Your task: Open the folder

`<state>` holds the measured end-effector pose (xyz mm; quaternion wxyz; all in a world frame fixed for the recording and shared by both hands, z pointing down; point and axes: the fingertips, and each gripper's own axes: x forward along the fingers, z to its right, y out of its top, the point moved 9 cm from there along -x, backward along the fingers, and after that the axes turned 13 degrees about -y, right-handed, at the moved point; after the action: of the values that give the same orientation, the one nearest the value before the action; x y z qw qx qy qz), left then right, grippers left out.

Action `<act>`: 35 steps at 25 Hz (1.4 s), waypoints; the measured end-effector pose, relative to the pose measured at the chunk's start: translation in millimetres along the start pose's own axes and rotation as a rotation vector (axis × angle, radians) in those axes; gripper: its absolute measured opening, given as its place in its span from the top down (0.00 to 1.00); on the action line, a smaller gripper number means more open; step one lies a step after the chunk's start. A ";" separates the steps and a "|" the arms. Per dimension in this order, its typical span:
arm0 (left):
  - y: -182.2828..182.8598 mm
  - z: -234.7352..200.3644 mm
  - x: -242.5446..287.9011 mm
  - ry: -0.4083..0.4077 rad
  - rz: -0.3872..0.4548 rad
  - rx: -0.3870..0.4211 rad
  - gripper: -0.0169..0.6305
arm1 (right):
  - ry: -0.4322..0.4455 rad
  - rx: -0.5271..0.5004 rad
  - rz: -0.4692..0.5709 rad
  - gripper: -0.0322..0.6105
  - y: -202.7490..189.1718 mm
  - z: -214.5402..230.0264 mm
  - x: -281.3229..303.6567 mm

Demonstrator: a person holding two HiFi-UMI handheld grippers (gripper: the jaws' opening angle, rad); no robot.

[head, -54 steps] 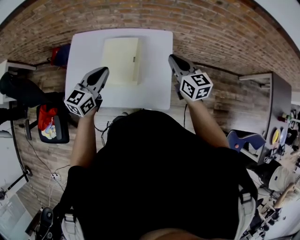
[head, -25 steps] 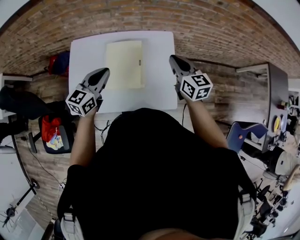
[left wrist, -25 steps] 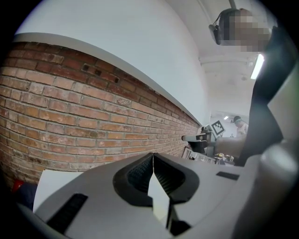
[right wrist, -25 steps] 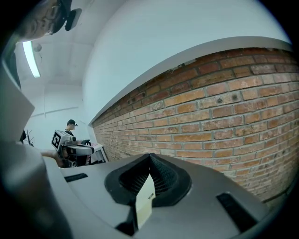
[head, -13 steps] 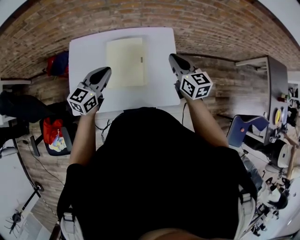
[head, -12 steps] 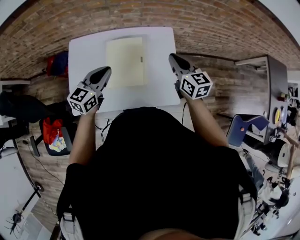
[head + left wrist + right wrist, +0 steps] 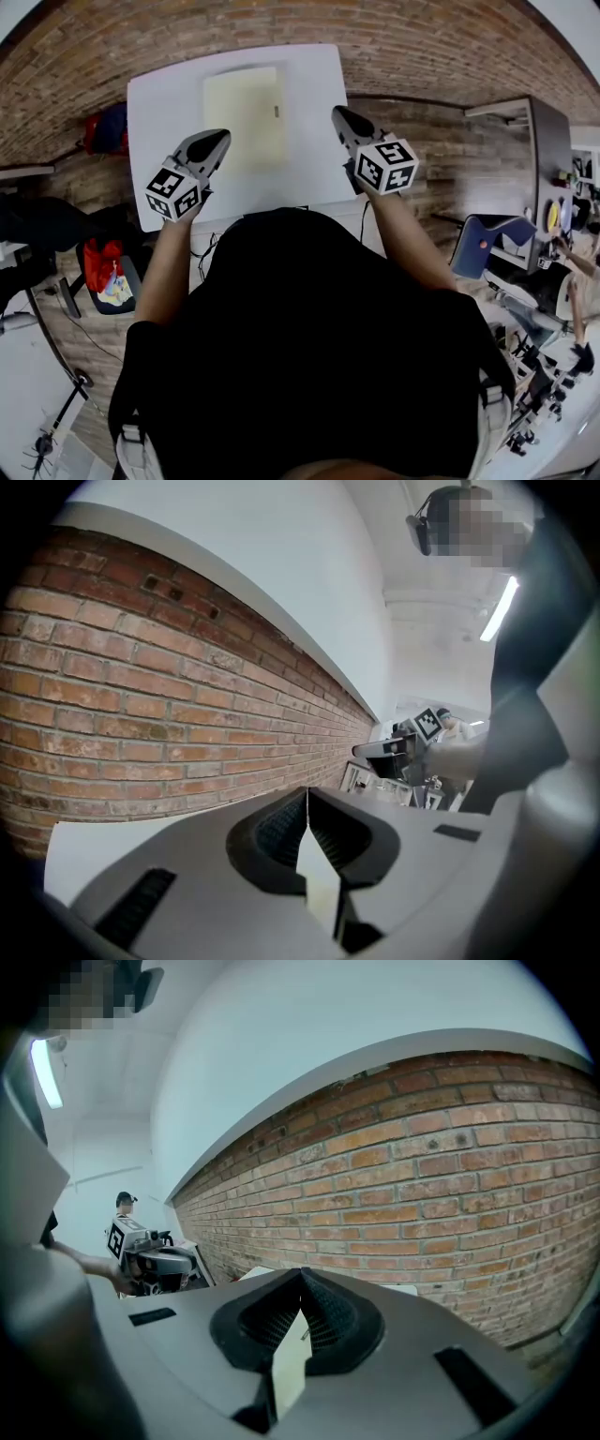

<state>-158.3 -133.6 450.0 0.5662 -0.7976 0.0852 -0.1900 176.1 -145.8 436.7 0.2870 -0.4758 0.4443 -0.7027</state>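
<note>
Though empty, both claws [image 7: 221,137] [image 7: 338,113] are closed.

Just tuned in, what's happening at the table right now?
A person holds a gripper in each hand at a white table. The pale yellow folder lies closed and flat on it. The left gripper hovers to its left, the right gripper to its right, both shut and empty, neither touching the folder.
</note>
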 end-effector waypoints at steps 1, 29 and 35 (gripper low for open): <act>-1.7 0.2 3.2 -0.006 -0.009 0.002 0.95 | -0.003 0.000 -0.006 0.91 -2.5 0.2 0.4; -62.9 5.5 84.6 -0.134 -0.284 0.138 0.91 | 0.013 0.034 -0.154 0.91 -63.3 -9.5 11.8; -88.7 12.0 101.6 -0.164 -0.371 0.174 0.89 | 0.009 0.041 -0.168 0.91 -74.1 -4.2 12.3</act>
<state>-67.8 -128.2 550.5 0.5931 -0.7606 -0.1259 -0.2321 168.9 -121.9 507.7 0.2346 -0.5022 0.3896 -0.7355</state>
